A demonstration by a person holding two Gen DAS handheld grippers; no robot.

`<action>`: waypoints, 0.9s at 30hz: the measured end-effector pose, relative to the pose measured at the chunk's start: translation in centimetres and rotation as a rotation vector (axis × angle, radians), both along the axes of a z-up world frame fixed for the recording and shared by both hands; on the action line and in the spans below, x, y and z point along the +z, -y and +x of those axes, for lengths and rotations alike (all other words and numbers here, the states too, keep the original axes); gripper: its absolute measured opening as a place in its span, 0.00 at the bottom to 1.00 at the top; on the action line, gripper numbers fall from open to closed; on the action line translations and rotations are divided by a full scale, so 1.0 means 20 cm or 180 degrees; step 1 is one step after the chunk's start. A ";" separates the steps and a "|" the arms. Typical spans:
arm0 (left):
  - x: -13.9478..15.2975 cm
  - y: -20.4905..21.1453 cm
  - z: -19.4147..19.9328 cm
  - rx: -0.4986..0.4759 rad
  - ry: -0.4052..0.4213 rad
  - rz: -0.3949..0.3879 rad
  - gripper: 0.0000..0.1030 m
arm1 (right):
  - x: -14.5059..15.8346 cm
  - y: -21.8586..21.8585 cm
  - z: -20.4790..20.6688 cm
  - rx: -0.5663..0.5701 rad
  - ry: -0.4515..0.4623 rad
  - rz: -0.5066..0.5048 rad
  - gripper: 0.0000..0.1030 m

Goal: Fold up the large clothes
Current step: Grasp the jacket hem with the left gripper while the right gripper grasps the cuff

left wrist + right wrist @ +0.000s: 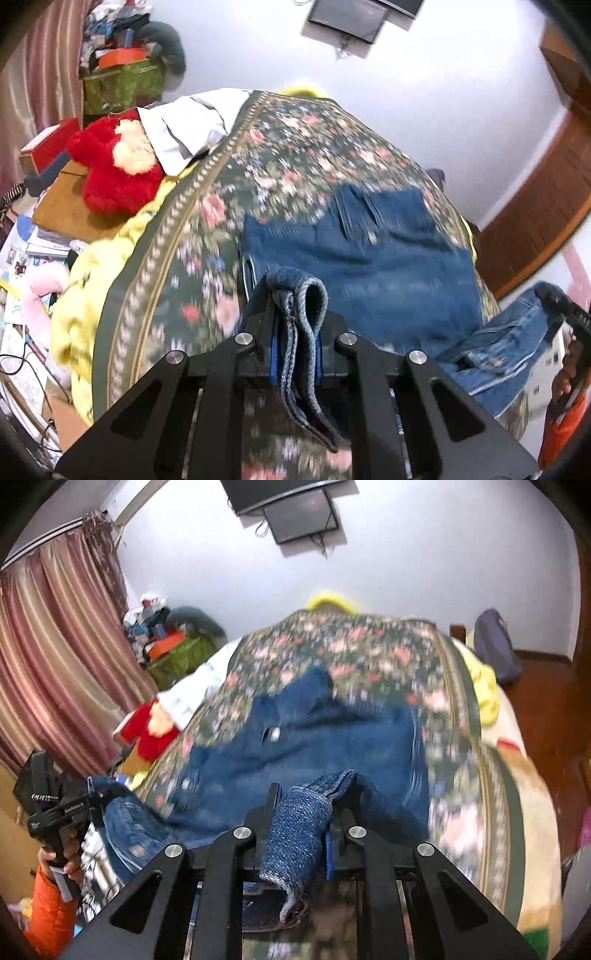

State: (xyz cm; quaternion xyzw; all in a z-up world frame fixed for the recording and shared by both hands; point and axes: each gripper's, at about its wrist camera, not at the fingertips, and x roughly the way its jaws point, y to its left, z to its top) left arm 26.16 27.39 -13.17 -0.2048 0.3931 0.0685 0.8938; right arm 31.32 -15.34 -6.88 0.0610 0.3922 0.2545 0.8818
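A large blue denim garment [351,251] lies spread on a floral bedspread [295,147], its near edge lifted off the bed. My left gripper [297,306] is shut on a folded denim hem that hangs back between the fingers. In the right wrist view the same garment [314,746] stretches across the bedspread [369,646]. My right gripper [306,808] is shut on another bunched denim edge. Each gripper shows in the other's view, the right one [569,314] at the far right and the left one [92,797] at the far left, with denim hanging between them.
A red plush toy [110,173] and a white cloth [184,125] lie at the bed's left side, beside a yellow blanket [81,295]. Striped curtains [55,646] hang on the left, with a screen [303,517] on the far wall. A hand in an orange sleeve [51,904] holds the left gripper.
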 end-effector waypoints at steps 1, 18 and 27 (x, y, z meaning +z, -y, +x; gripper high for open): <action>0.00 -0.04 0.08 0.0061 -0.0010 -0.0024 0.13 | 0.01 0.00 0.07 -0.0041 0.0002 0.0030 0.15; -0.60 -0.32 0.93 0.0477 -0.0741 -0.0153 0.15 | -0.48 -0.26 1.06 -0.0314 -0.0415 -0.0369 0.15; -0.65 -0.24 0.97 0.0260 -0.0836 0.0391 0.20 | -0.66 -0.13 1.19 -0.0096 -0.0915 -0.0023 0.17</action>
